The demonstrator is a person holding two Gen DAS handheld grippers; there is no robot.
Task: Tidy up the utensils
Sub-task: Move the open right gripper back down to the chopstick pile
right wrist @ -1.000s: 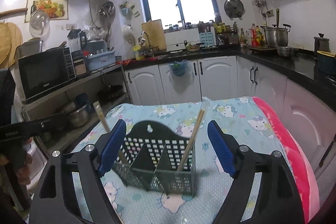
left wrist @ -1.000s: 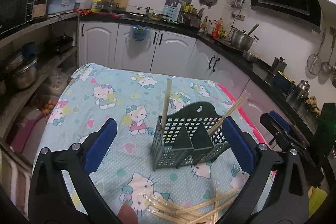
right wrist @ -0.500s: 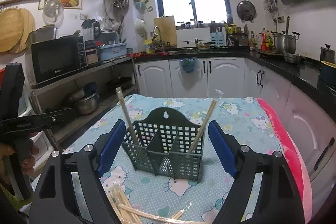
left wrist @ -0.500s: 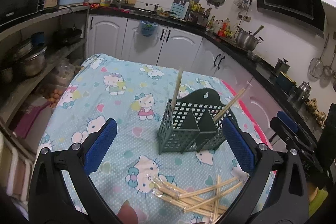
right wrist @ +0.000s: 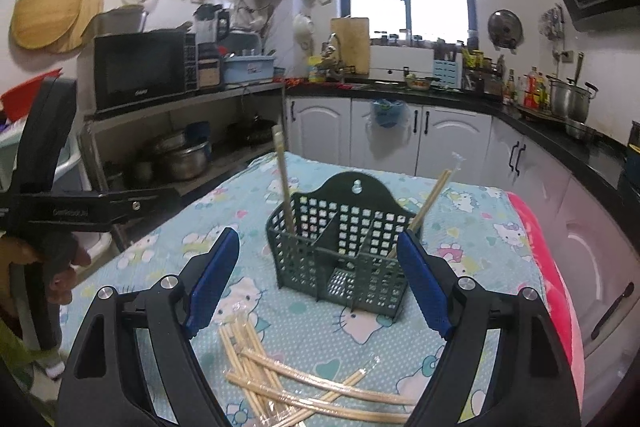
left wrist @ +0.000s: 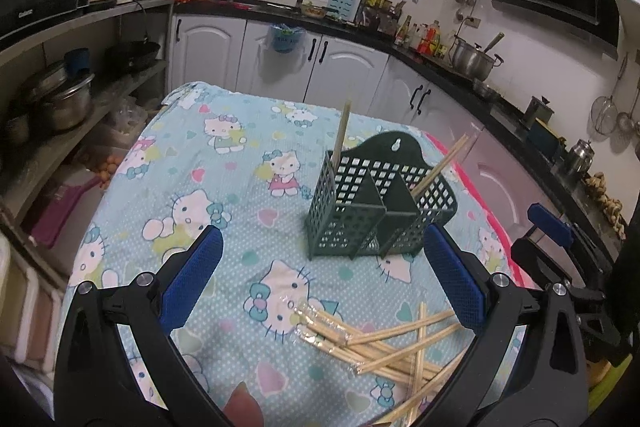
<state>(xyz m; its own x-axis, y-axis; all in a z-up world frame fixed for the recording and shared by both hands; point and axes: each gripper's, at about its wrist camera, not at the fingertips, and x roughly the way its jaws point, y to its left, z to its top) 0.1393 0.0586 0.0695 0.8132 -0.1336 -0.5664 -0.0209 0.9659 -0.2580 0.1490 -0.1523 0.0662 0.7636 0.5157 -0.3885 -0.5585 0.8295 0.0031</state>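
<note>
The left gripper [left wrist: 320, 279] hangs above the table with its blue-padded jaws spread wide and nothing between the pads. Just below and ahead of it, toward its right finger, lies a loose heap of wrapped chopsticks [left wrist: 384, 343] on the cartoon-cat tablecloth [left wrist: 180, 163], crossing one another at odd angles. Farther out, past the heap and a little right of the gripper's midline, stands the dark green utensil caddy [left wrist: 380, 207], upright, with dividers making separate compartments.

The right gripper [right wrist: 318, 281] is likewise released, jaws wide apart and empty. In its own view the caddy [right wrist: 340, 247] sits straight ahead, framed between the two fingers but beyond their tips (not touching either pad). The heap of chopsticks [right wrist: 280, 379] lies nearer than the caddy, below the jaws and somewhat toward the left finger.

One wrapped pair [right wrist: 282, 183] stands nearly upright in the caddy's left end compartment; another pair [right wrist: 432, 199] leans outward from the right end compartment. At the left edge of the right wrist view, a hand [right wrist: 52, 263] grips the other tool's black handle.
</note>
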